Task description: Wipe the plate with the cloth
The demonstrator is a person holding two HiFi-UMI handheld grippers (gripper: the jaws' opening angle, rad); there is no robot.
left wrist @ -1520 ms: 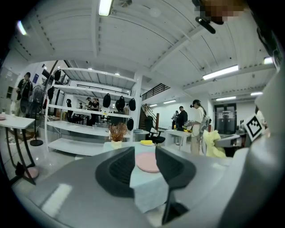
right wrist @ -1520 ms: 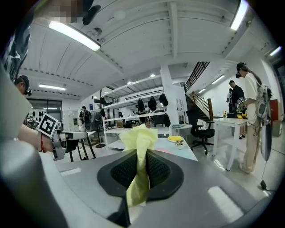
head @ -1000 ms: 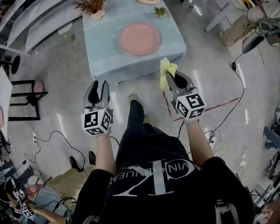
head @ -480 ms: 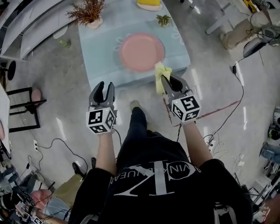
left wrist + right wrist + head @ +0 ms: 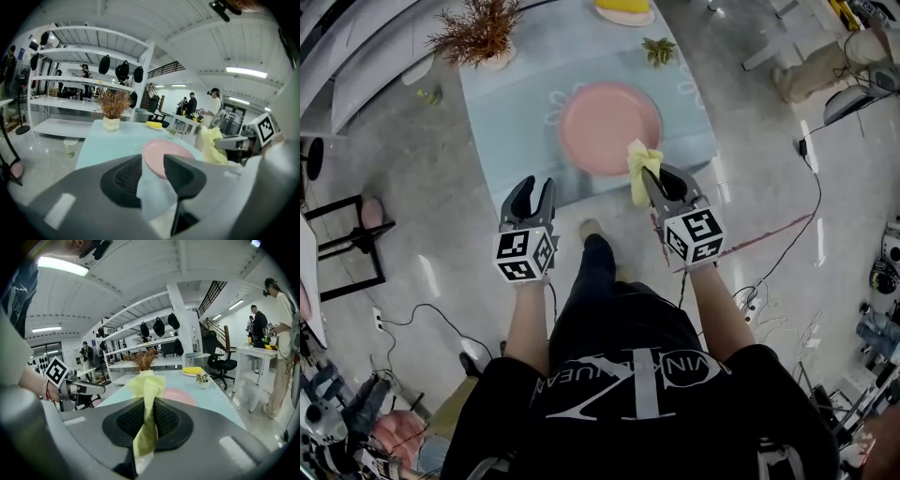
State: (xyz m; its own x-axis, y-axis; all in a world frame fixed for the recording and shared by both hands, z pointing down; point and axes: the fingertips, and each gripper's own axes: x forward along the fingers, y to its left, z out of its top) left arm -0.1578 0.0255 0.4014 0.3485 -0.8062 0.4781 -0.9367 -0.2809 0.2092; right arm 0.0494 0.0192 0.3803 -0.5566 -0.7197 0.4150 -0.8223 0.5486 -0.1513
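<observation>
Head view: the right claw point(image 5: 654, 180) now brings the yellow cloth point(image 5: 639, 161), closer than before, over the pink plate's point(image 5: 602, 127) near rim on the worktop point(image 5: 511, 117); left gripper view: the left claw point(image 5: 152, 174) is spread and empty; right gripper view: the right claw pinches the cloth, so wiping looks ready to begin.

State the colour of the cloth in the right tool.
The cloth is pale yellow, clearest in the right gripper view.

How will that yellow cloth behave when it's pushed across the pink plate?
Probably floppy: the yellow cloth crumples where the right gripper pinches it, so it should fold and drag. It looks light. The plate lies flat, so it is unlikely to tip.
</observation>
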